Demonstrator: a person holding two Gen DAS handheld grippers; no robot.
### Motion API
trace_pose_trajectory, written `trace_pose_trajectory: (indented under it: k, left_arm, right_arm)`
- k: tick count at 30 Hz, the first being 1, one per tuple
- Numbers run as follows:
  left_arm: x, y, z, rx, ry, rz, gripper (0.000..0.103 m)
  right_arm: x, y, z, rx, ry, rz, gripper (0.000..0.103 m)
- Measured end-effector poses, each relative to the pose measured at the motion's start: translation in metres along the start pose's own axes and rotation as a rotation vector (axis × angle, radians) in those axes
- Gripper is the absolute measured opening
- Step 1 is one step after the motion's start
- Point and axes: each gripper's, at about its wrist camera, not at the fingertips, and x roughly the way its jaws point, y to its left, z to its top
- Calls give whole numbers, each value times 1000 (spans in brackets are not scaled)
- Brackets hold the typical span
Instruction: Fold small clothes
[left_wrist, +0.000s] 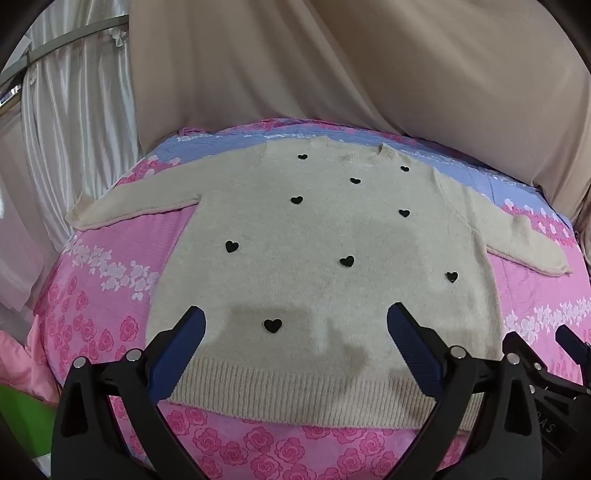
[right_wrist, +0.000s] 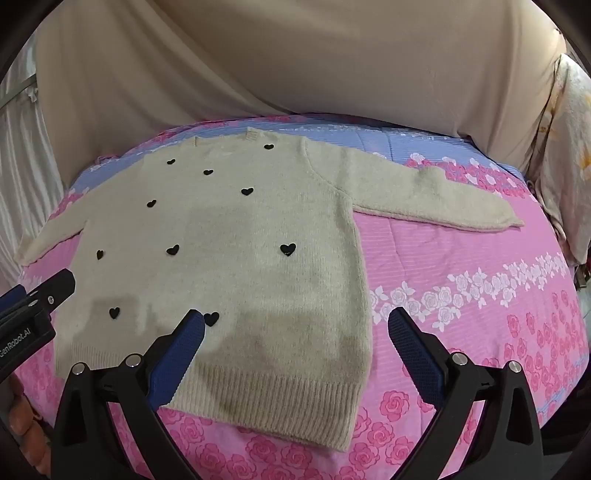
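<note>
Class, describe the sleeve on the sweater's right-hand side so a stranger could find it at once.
Start at the pink rose-print bedspread. A cream sweater with black hearts lies flat on it. Its right sleeve stretches sideways, plain and heartless, ending near the blue stripe.

Likely home bedroom: floral bedsheet (left_wrist: 110, 332), draped curtains (left_wrist: 74, 129).

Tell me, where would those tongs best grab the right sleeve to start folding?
Probably at the cuff of the right sleeve, coming from the outer side. The sleeve lies flat and stretched straight out from the sweater, so its free end lifts and swings inward easily. The right tongs are open.
</note>
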Motion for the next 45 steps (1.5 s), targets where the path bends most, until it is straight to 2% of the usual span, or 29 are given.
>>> trace_pose_trajectory:
  k: [9, 28, 45]
  left_arm:
    - [3, -3, -8, 5, 8, 7, 97]
    - [12, -6, -5, 32, 38, 17, 97]
    - [14, -13, -5, 41, 43, 24, 97]
  right_arm:
    - [-1, -2, -2, 0, -6, 13, 98]
    - [10, -7, 0, 7, 31, 17, 98]
    - [7, -11, 0, 17, 30, 10, 98]
